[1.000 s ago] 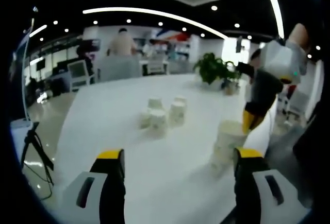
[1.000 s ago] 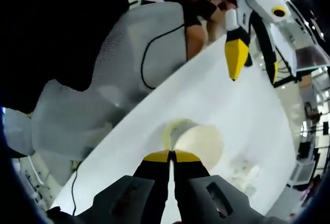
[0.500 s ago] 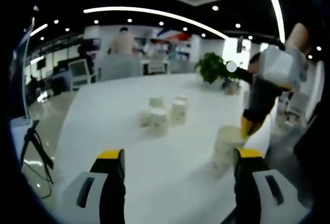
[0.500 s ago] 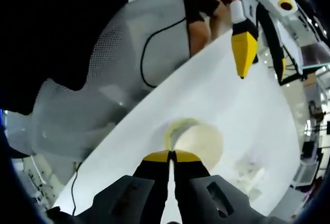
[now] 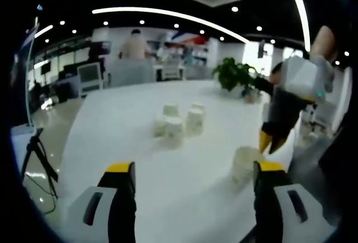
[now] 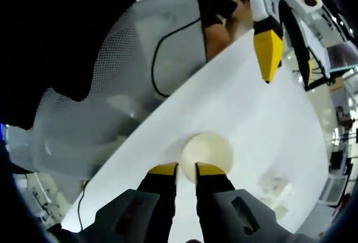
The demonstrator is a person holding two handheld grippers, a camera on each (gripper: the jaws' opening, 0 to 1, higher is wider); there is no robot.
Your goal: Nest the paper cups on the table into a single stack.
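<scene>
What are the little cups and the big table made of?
The cups look like paper: matte, off-white, thin-walled, with a faint printed pattern. The table has a smooth white top with a soft sheen, perhaps laminate or painted board; the pictures cannot settle which.

The left hand-held gripper [image 5: 193,179] hovers with yellow-tipped jaws spread wide. The right hand-held gripper [image 6: 186,169] points down near the bench's edge, jaws slightly parted.

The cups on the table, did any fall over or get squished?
None looks squished. The cup stack near the right tongs stands upright. The far cups huddle together; one at the left may lie on its side, but it is too blurry to tell.
</scene>
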